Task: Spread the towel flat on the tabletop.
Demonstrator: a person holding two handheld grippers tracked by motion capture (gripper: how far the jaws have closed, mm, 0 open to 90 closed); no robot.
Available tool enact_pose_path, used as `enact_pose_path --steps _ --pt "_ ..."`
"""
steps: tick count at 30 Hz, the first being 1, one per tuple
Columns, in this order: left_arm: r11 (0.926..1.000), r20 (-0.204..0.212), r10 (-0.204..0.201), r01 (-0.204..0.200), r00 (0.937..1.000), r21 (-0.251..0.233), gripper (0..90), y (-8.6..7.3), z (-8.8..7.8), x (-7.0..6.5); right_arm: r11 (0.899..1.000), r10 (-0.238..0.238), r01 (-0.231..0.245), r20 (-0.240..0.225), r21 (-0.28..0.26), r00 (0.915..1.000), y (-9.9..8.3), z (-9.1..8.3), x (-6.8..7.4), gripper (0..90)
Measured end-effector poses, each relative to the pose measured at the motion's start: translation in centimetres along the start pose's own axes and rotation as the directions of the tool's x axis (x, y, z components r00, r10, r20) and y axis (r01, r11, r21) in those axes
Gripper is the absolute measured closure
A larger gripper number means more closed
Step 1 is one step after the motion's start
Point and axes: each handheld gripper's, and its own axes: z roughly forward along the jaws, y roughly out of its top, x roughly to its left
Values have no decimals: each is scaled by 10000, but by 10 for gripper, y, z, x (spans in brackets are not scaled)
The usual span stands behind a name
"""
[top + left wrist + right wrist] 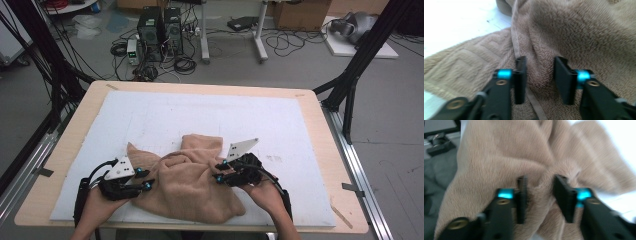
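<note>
The towel [187, 185] lies crumpled on the white mat [280, 125] at the near edge of the table [320, 130], bunched into ridges in the middle with one flap reaching away from the person. The left hand-held gripper [145, 180] sits at its left side; in the left gripper view its jaws stand apart with a fold of cloth and a hemmed edge [515, 42] rising between them, the pads not yet pressing. The right hand-held gripper [218, 172] sits at the right side, jaws likewise parted around a ridge of pile, and whether the pads bite I cannot tell for sure; they look clear of it

The work in hand seems to be taking hold of the towel to spread or fold it. To do it well, each side should pinch a hem or corner rather than a mid-cloth bulge, since a bulge drags several layers along. Then pull both sides outward evenly so the cloth flattens

Nothing on the mat blocks the move. Cables, computer towers [160, 30] and a box [300, 12] sit on the floor beyond the table, well apart
</note>
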Motion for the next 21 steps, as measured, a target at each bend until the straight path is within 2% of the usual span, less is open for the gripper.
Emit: enact_pose_path --steps 1,4,8,9,11,15,16,18,19,21 --pt "9999 22 113 -113 9999 90 712 0 2 0 10000 -11 11 -155 50 9999 -4 2 1 749" --pt "9995 -44 296 -297 9996 -61 781 0 -1 -5 9999 -41 46 -350 143 9994 -15 2 6 785" --pt "9980 -118 524 -528 9986 -359 806 0 -13 -13 9999 7 -10 -190 -136 9998 -26 -14 16 788" --pt "9975 -169 569 -576 9982 -414 811 0 -17 -16 9993 3 -5 -57 -363 10000 -32 -25 24 788" --pt "9962 -190 653 -663 9977 -567 812 -1 -25 -21 9992 20 -19 3 -405 10000 -33 -29 27 788" --pt "9936 -272 843 -861 9961 -731 815 -3 -41 -32 9987 -53 63 199 -515 9998 -42 -45 42 787" --pt "9929 -315 885 -907 9956 -774 816 -5 -45 -35 9983 -91 107 276 -577 9996 -47 -51 51 787" --pt "9923 -272 875 -896 9958 -851 816 -8 -53 -40 9983 -105 119 253 -567 9996 -48 -52 53 787" --pt "9921 -235 893 -910 9957 -862 817 -10 -57 -43 9986 -88 104 324 -510 9994 -53 -56 61 786" --pt "9925 -177 851 -863 9962 -863 816 -15 -64 -49 9988 -123 139 340 -470 9993 -55 -56 64 786"
